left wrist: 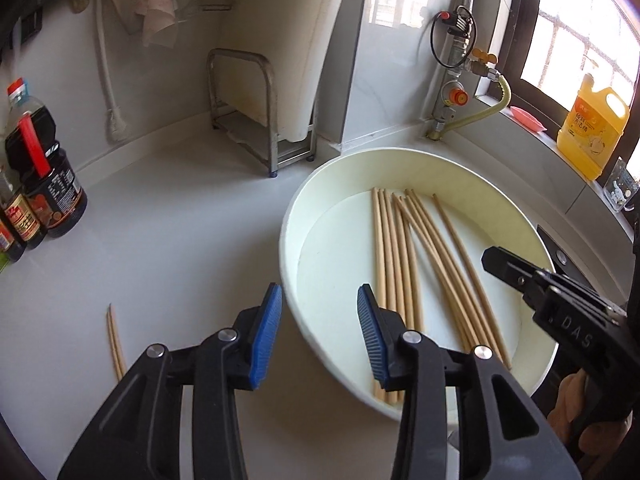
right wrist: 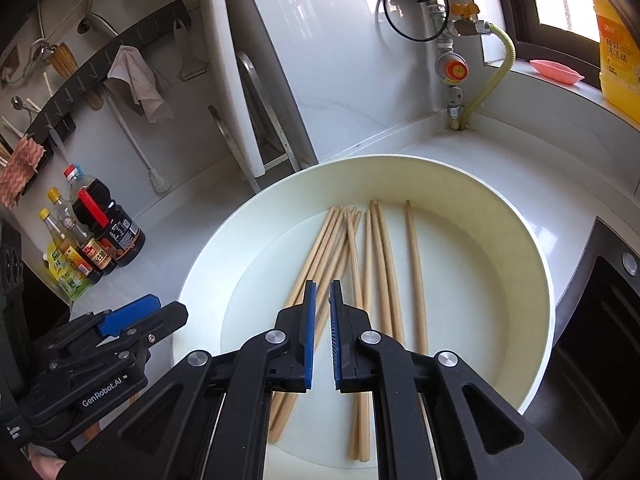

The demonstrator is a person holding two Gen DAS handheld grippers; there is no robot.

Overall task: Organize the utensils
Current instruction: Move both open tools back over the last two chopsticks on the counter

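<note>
Several wooden chopsticks (left wrist: 404, 264) (right wrist: 360, 280) lie loose in a wide cream bowl (left wrist: 304, 184) (right wrist: 520, 216) on the white counter. Two more chopsticks (left wrist: 115, 344) rest side by side on the counter, left of the bowl. My left gripper (left wrist: 319, 292) (right wrist: 132, 316) is open, straddling the bowl's near left rim, with nothing between its blue pads. My right gripper (right wrist: 323, 284) (left wrist: 496, 258) hovers over the bowl above the chopsticks. Its pads are shut with only a sliver of gap and hold nothing.
Dark sauce bottles (left wrist: 44, 176) (right wrist: 108, 224) stand at the left. A metal rack (left wrist: 256, 120) holding a white board (left wrist: 288, 40) sits behind the bowl. A gas valve (left wrist: 456, 96), a yellow detergent jug (left wrist: 592, 124) and a black stove (right wrist: 600, 340) are to the right.
</note>
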